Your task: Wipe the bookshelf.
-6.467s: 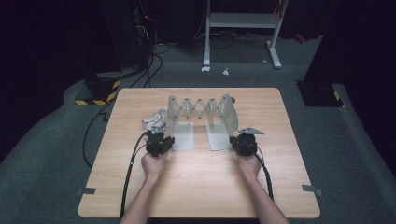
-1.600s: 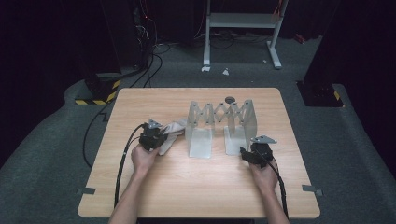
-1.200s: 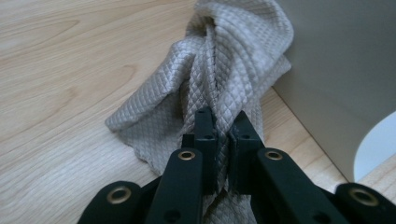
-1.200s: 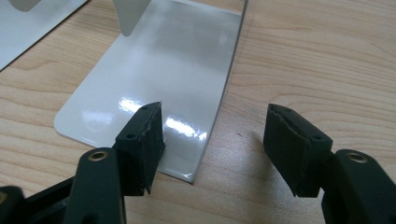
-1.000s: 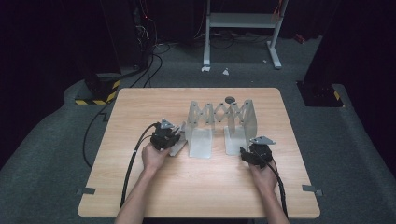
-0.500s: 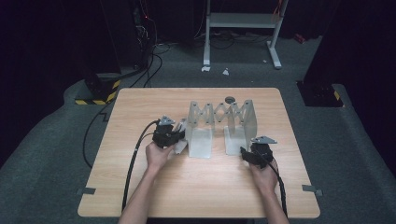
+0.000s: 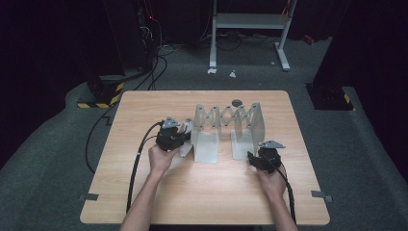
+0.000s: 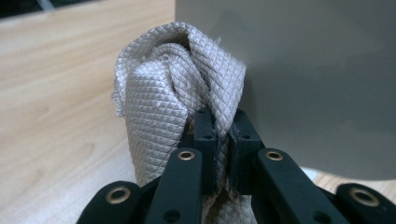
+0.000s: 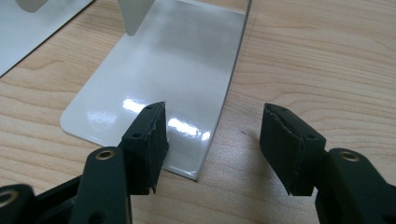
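A grey woven cloth (image 8: 163, 84) is bunched up in my left gripper (image 8: 223, 135), whose jaws are shut on it. The cloth presses against the left upright plate (image 8: 317, 70) of a metal accordion rack (image 7: 226, 118) in the middle of the wooden table. In the high view the left gripper (image 7: 182, 137) holds the cloth (image 7: 184, 147) just left of that plate. My right gripper (image 9: 212, 140) has just been closing slightly and stands open low over the table. The edge of the rack's glossy right foot plate (image 9: 177, 70) lies between its pads, untouched. In the high view the right gripper (image 7: 252, 156) is at that foot's near corner.
A small dark round object (image 7: 236, 102) lies on the table (image 7: 144, 106) behind the rack. The left gripper's black cable (image 7: 137, 163) trails toward the near edge. Bare wood lies in front of the rack. A white metal stand (image 7: 250, 21) is on the floor beyond.
The left gripper has carried the cloth right to the rack's left plate and lifted it slightly. The right hand has stayed in place.
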The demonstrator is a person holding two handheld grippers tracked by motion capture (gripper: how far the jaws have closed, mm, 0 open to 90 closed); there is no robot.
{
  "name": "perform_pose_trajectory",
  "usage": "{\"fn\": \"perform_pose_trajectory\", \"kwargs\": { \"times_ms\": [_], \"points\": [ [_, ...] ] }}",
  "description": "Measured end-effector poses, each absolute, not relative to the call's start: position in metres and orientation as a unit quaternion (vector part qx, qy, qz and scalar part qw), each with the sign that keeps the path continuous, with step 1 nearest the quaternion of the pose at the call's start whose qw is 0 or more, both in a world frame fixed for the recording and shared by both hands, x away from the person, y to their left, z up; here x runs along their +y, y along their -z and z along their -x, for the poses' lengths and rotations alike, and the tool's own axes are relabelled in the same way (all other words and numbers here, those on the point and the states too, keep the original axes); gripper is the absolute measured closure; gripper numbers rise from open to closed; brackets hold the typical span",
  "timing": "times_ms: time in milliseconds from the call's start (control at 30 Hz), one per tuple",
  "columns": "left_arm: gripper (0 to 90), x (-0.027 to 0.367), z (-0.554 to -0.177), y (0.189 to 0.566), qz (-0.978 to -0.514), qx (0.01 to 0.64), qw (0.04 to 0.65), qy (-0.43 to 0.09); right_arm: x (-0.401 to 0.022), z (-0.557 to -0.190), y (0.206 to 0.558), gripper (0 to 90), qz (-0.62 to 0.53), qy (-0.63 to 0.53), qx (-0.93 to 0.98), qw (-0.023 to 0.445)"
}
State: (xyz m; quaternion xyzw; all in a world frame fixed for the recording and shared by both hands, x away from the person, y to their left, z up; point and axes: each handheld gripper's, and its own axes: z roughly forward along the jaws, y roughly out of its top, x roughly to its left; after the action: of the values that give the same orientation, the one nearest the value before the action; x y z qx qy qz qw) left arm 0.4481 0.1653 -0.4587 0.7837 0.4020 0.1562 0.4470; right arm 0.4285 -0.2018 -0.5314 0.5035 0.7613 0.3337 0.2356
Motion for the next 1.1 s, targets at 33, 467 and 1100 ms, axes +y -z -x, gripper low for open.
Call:
{"fn": "perform_pose_trajectory", "kwargs": {
  "times_ms": [33,467,1100],
  "points": [
    [83.7,0.166,-0.447,0.456,-0.783,0.399,0.449,-0.16,-0.202,-0.428,0.531,41.3,-0.503,-0.334,0.761,0.236],
    [84.0,0.172,-0.451,0.427,-0.774,0.387,0.477,-0.156,-0.202,-0.429,0.531,40.5,-0.508,-0.334,0.76,0.232],
    [84.1,0.17,-0.467,0.401,-0.768,0.38,0.492,-0.158,-0.203,-0.429,0.532,40.2,-0.509,-0.336,0.759,0.229]
  ]
}}
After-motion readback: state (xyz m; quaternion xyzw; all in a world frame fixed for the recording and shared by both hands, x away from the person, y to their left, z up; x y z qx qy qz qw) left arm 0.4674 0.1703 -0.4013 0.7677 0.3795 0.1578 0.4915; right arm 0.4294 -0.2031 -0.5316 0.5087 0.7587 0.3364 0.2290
